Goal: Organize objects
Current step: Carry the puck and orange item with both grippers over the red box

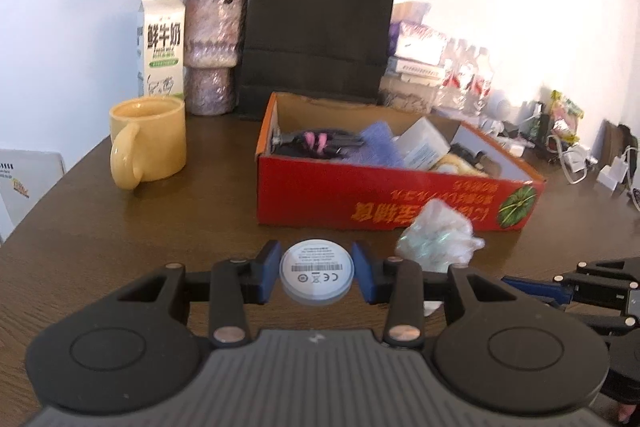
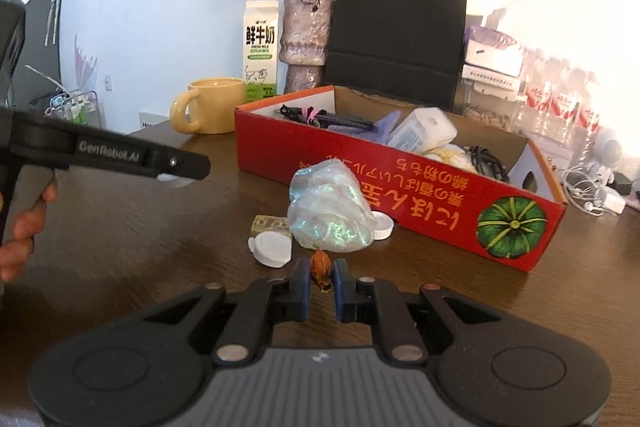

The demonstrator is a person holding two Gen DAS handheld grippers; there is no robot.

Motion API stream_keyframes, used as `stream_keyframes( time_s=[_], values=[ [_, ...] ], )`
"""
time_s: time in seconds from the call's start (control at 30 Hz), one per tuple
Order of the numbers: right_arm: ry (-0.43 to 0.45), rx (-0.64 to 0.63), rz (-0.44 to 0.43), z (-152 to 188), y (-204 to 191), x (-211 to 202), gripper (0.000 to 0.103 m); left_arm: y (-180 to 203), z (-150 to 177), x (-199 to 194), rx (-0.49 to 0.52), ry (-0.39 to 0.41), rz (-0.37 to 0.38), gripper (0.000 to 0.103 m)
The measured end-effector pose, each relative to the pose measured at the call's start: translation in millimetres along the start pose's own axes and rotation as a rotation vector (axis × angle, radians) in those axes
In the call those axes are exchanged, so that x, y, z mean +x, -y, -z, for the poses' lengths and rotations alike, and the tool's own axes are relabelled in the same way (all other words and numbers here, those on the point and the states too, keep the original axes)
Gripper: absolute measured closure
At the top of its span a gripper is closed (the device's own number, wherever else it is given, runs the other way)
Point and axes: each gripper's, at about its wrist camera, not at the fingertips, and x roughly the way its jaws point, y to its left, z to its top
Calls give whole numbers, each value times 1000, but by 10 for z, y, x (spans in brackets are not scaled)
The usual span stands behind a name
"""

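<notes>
White plastic, a round disc (image 1: 316, 271) with a printed label, sits squarely between the blue fingers (image 1: 269, 271) of the left gripper (image 1: 316, 273), one pad pressed on each side of its rim, so it is grasped and held above the dark wooden table (image 1: 160, 227). Just beyond the right-hand finger lies a crumpled iridescent bag (image 1: 438, 241), close to the front wall of the red cardboard box (image 1: 380, 199).

In the right wrist view the right gripper (image 2: 321, 277) is clenched on a small brown-orange thing (image 2: 321, 267), perhaps a dried fruit or nut; it is pinched upright between the two blue pads at their tips. Directly ahead of it rests the same crumpled bag (image 2: 332, 211), with a white cap (image 2: 272, 249) to its left, another white cap (image 2: 382, 225) at its right against the box (image 2: 400, 187), and a small printed card (image 2: 270, 224) behind the left cap.

The box holds a black brush, purple cloth, a white packet and cables. A yellow mug (image 2: 208, 105), a milk carton (image 2: 261, 47), a vase (image 2: 306, 39) of dried roses and a black paper bag (image 2: 400, 27) stand toward the table's far edge.
</notes>
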Motion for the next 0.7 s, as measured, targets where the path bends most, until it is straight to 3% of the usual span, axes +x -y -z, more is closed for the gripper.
stream_keyframes(
  time_s=[0.23,0.7],
  values=[
    [74,21,43,-72,83,-262,92,127,-134,-191,10,45,20,63],
    [159,27,61,-342,206,-370,92,326,-470,-237,9,121,46,63]
  ],
)
